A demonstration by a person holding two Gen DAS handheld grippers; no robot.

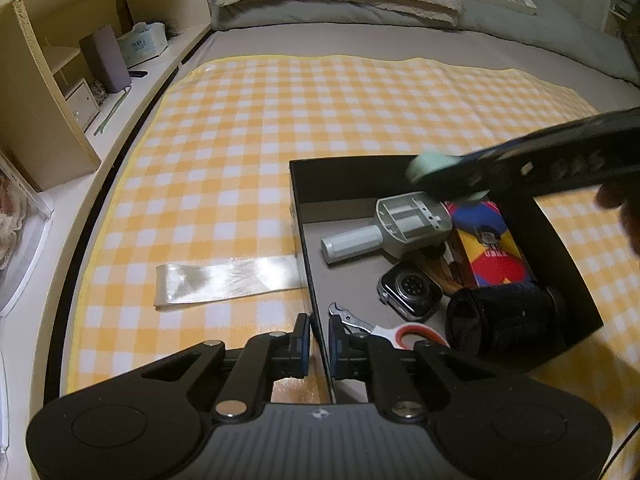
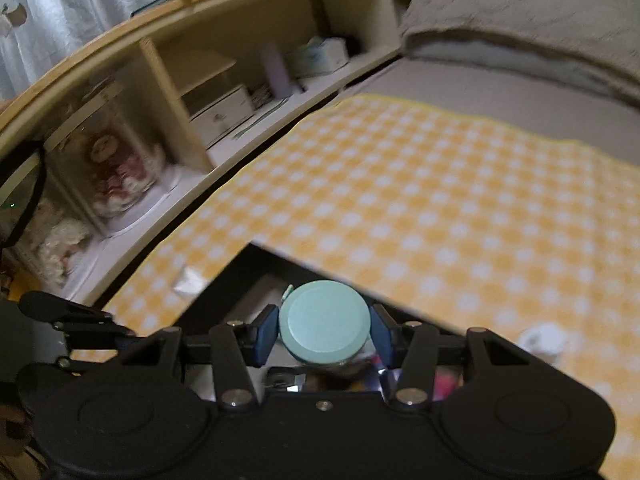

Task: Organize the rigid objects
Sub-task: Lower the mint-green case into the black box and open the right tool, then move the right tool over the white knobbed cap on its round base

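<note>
Right wrist view shows the right gripper (image 2: 325, 330) about half open, its blue pads pressed on either side of a mint-green round lid (image 2: 323, 319); what sits under the lid is blurred, so I cannot name the container. It hangs above the black box (image 2: 240, 276) at lower centre. The lid looks hard, smooth and light, likely slippery, so a grip across its widest part seems right.

In the left wrist view the left gripper (image 1: 319, 334) is nearly closed, pinching the box's left wall (image 1: 310, 280). Inside the box I count one grey handled tool (image 1: 390, 228), one watch (image 1: 410, 292), one colourful pack (image 1: 490, 246), one black cylinder (image 1: 500, 320) and one pair of scissors (image 1: 384, 330). One clear sleeve (image 1: 228, 280) lies on the checked cloth (image 1: 280, 120) at left.
</note>
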